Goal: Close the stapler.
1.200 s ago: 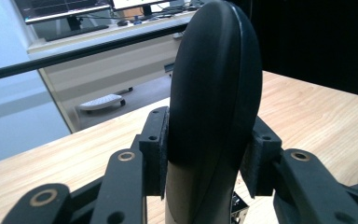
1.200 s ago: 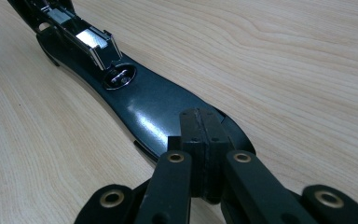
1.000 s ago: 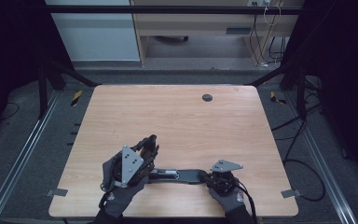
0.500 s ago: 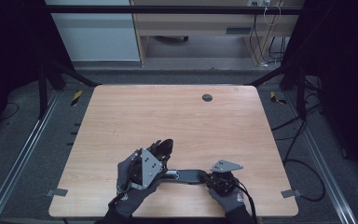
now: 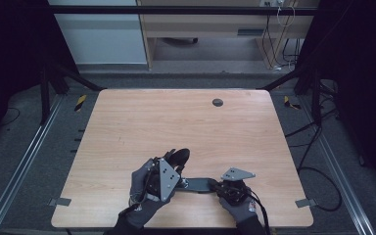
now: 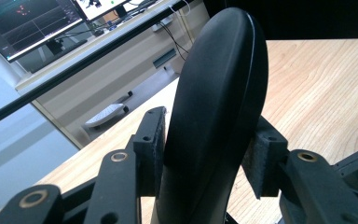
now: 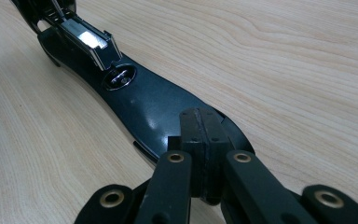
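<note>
Two grippers are working one opened stapler (image 5: 196,184): right gripper (image 7: 200,154) is pressing shut on its base, left gripper (image 6: 205,154) is pinching the raised top arm; keep lifting gently.

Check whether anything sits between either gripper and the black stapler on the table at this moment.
Nothing visible does. The left gripper has the stapler's raised black top arm directly between its pads, and the right gripper is shut, pressing down on the stapler base lying on the wooden table.
</note>
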